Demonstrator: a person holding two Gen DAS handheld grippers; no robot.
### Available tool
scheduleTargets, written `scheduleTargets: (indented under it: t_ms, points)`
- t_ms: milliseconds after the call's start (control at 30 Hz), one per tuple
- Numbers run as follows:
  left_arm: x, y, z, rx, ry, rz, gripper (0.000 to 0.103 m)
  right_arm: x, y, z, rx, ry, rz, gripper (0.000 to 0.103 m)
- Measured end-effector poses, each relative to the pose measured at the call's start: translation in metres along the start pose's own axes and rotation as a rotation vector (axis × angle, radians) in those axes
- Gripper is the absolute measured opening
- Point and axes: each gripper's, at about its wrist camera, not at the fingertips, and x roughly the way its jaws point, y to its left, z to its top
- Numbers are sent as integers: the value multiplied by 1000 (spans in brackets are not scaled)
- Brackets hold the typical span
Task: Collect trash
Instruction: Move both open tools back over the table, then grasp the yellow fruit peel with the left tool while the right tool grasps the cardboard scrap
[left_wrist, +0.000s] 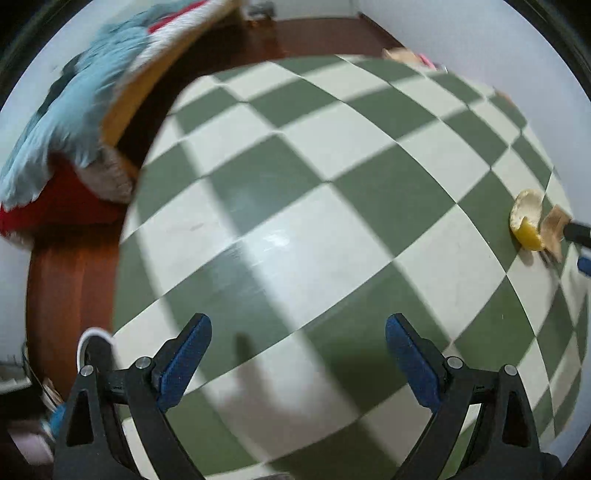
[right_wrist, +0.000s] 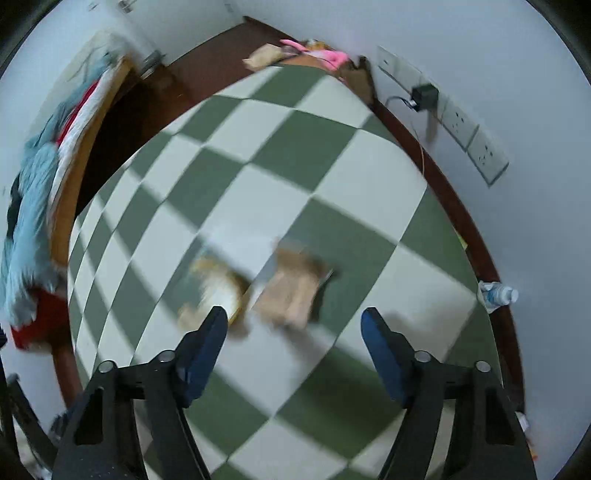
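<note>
A yellow fruit peel (left_wrist: 528, 221) lies on the green-and-white checked tabletop (left_wrist: 314, 184) at the far right of the left wrist view, next to the tip of the other gripper. My left gripper (left_wrist: 298, 347) is open and empty above bare checks. In the right wrist view the peel (right_wrist: 218, 288) and a crumpled brown paper piece (right_wrist: 295, 291) lie blurred just ahead of my right gripper (right_wrist: 294, 332), which is open and empty, its left finger (right_wrist: 207, 347) near the peel.
Blue, red and white cloths (left_wrist: 74, 122) hang over a wooden chair at the left. A pink item and brown paper (right_wrist: 295, 53) sit at the table's far edge. A plastic bottle (right_wrist: 496, 293) lies at the right rim. Wall sockets with a charger (right_wrist: 424, 94) are on the right wall.
</note>
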Motion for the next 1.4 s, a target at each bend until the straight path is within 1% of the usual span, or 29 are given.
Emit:
scheduleTargets:
  t_ms: [100, 133, 167, 200, 233, 300, 367, 433, 500, 600, 633, 733, 767, 800, 833, 867, 900, 933, 967, 1067, 1167, 1267, 1333, 1367, 1400]
  points:
    - [12, -16, 13, 25, 23, 3, 96, 21, -5, 17, -5, 6, 16, 65]
    - [14, -17, 16, 27, 26, -2, 96, 23, 0, 19, -18, -22, 10, 60]
    - [15, -20, 20, 28, 29, -5, 96, 24, 5, 21, -48, -28, 27, 35]
    - [15, -22, 22, 28, 28, -9, 96, 29, 10, 21, -66, -11, 26, 27]
    - [14, -24, 25, 29, 24, -20, 96, 30, 16, 16, -89, -31, 6, 17]
    - [4, -32, 29, 36, 3, -51, 96, 29, 21, 14, -133, -29, 14, 10]
    - [-5, -46, 35, 59, -26, -94, 96, 19, 18, 10, -160, -54, 1, 8]
    - [-11, -58, 41, 73, -37, -138, 96, 7, 9, 11, -159, -75, -10, 7]
    - [-14, -75, 49, 79, -17, -207, 96, -2, -2, 13, -150, -89, -37, 6]
    - [-13, -102, 57, 102, -6, -296, 96, -3, -20, 19, -126, -88, -64, 5]
    - [-10, -112, 59, 113, -4, -302, 96, -4, -25, 21, -112, -85, -69, 5]
    - [-1, -131, 67, 134, -1, -296, 95, -3, -39, 22, -79, -78, -70, 3]
    - [2, -135, 68, 141, -10, -296, 89, -3, -42, 22, -73, -77, -66, 3]
    - [5, -139, 70, 151, -23, -282, 82, -2, -43, 22, -71, -76, -62, 3]
    - [7, -143, 71, 161, -33, -279, 67, -1, -44, 22, -73, -75, -59, 3]
    - [7, -145, 73, 170, -45, -278, 47, -1, -44, 22, -75, -76, -55, 3]
    - [6, -146, 73, 178, -65, -268, 46, -2, -45, 21, -74, -76, -52, 2]
    - [1, -147, 74, 187, -100, -263, 37, -2, -45, 20, -73, -79, -49, 2]
    - [-2, -148, 75, 193, -119, -258, 30, -2, -45, 20, -74, -80, -46, 2]
    - [-10, -140, 77, 212, -148, -251, 23, -6, -43, 21, -75, -100, -25, 0]
    - [-24, -127, 69, 213, -186, -234, 20, -15, -39, 18, -74, -116, 3, 0]
    - [-40, -108, 64, 197, -228, -214, 19, -27, -33, 15, -86, -139, 21, 0]
    - [-41, -96, 70, 184, -250, -194, 19, -34, -29, 15, -86, -158, 35, 0]
    - [-40, -94, 74, 177, -262, -175, 19, -35, -28, 17, -86, -159, 31, 1]
    - [-41, -90, 74, 168, -273, -149, 19, -32, -27, 21, -86, -146, 16, 4]
